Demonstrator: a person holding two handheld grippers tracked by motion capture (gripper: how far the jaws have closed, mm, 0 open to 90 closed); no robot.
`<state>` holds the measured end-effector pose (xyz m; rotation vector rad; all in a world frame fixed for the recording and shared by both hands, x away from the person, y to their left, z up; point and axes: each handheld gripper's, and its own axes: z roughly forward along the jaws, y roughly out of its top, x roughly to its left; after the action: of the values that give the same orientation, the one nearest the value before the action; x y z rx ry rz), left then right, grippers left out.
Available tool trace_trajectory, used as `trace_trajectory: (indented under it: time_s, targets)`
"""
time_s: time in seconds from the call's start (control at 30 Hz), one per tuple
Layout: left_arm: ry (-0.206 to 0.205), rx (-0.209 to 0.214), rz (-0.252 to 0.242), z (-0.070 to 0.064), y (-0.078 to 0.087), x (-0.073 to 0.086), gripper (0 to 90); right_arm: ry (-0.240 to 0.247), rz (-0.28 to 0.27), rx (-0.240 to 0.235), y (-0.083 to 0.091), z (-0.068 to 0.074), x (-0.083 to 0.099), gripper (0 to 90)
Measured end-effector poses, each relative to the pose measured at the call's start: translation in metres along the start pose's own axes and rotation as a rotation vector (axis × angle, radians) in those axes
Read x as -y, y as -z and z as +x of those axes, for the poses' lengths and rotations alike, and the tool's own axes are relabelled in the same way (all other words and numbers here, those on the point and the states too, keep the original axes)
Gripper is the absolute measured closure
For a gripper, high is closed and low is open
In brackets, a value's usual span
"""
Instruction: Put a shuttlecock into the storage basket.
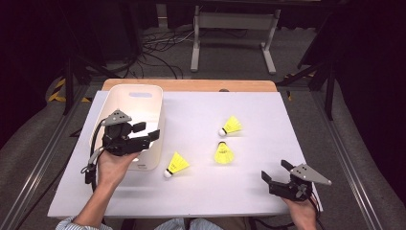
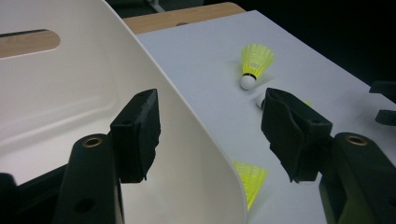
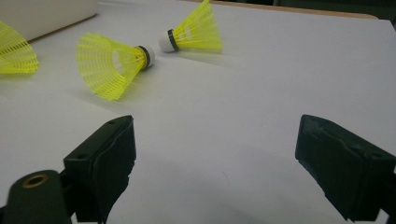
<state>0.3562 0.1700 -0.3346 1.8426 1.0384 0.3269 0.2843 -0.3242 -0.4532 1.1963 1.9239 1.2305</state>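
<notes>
The left gripper (image 1: 146, 133) hangs over the near right corner of the white plastic bin (image 1: 136, 96), its jaws spread wide with nothing between them. In the left gripper view the bin's curved right wall (image 2: 196, 154) runs up between the two jaws, one jaw over the bin's inside and the other over the surface outside it. The right gripper (image 1: 275, 171) sits low near the front edge at about 5 o'clock on the white surface (image 1: 201, 191), its jaws also spread and holding nothing; in the right gripper view bare surface lies between them.

Three yellow plastic shuttlecocks with white cork heads lie on the surface between the two grippers. The nearest shuttlecock (image 1: 176, 165) lies just beside the bin's front right corner, at about 4 o'clock from the left gripper, its head toward the front edge and its skirt pointing away and to the right. The middle shuttlecock (image 1: 223, 153) lies near the centre of the surface, at about 11 o'clock from the right gripper, skirt toward the person and head away. The far shuttlecock (image 1: 231, 126) lies just behind it at 12 o'clock, apart from it, head to the left and skirt to the right. Each skirt is an open mesh of ribs, with a dark band where it meets the head. Nothing lies between the right gripper and the middle shuttlecock; the bin wall stands between the left gripper's jaws.
</notes>
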Motion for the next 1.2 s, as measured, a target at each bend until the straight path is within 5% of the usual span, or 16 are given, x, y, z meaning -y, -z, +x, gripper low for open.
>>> trace_trajectory:
  time_s: [0.53, 1.2]
  targets:
    - [-0.057, 0.022, 0.049, -0.014, -0.013, -0.009, 38.4, -0.015, 0.016, -0.001, 0.0, -0.001, -0.001, 14.5]
    - [-0.07, 0.086, 0.121, -0.022, -0.029, -0.016, 41.9, -0.053, 0.032, -0.017, 0.001, -0.002, -0.003, 16.7]
